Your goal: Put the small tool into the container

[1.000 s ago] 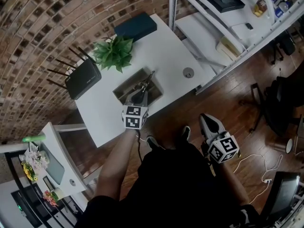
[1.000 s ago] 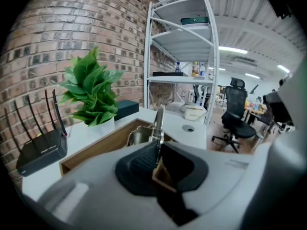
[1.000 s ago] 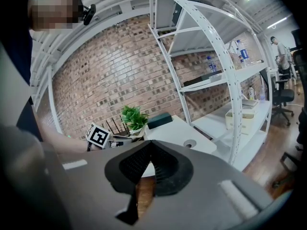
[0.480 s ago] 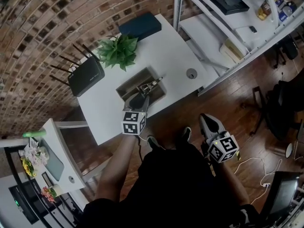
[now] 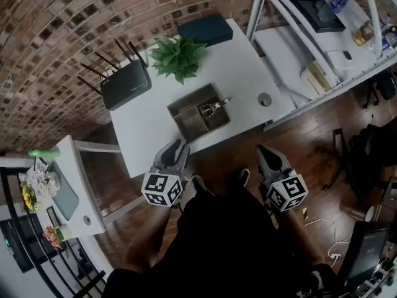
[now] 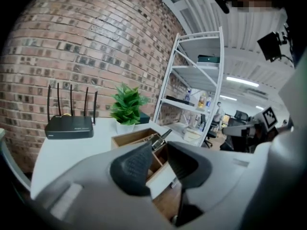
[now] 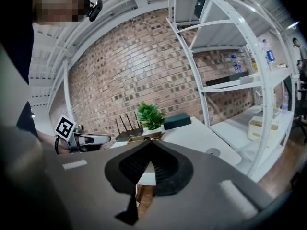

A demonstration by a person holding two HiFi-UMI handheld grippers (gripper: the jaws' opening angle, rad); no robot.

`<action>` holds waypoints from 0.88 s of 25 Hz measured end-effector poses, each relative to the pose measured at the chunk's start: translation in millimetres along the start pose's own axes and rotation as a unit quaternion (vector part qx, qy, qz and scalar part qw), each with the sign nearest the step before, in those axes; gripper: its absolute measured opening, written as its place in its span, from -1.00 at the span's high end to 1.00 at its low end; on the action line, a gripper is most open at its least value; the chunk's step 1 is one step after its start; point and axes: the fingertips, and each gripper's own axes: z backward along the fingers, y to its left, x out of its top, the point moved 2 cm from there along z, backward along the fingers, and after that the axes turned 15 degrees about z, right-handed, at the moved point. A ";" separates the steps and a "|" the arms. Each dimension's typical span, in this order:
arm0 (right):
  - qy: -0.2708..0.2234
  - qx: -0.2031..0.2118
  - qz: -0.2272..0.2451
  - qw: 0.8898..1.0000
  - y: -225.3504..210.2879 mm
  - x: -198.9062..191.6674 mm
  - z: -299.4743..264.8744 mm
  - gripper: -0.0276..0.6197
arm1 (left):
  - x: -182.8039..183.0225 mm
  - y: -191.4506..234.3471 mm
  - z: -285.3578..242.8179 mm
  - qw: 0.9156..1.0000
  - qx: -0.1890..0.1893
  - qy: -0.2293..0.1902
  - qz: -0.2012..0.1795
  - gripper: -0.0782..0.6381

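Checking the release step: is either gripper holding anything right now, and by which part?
Nothing is held. The left gripper jaws are closing with nothing between them; the right gripper is shut and empty. The tool lies in the container.

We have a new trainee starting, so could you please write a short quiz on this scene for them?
1. True or false: the small tool lies on the bare table, outside the container.
2. What stands between the router and the dark box? A plant; B bottle; C mug.
3. How do the right gripper's jaws stand?
Key: 1 false, it rests in the container. 2 A. 3 shut, nothing between them.
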 end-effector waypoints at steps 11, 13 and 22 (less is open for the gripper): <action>-0.003 0.065 0.024 0.998 53.1 19.2 -39.9 0.90 | -1.3 -3.1 51.0 0.999 -0.011 -0.021 0.028 0.53; -0.005 0.072 0.025 0.997 61.1 22.1 -45.4 0.90 | -1.2 -8.0 54.2 0.999 -0.018 -0.023 0.032 0.53; -0.016 0.104 0.035 0.994 65.5 40.9 -52.3 0.90 | -3.5 -12.8 60.9 0.998 -0.004 -0.038 0.046 0.54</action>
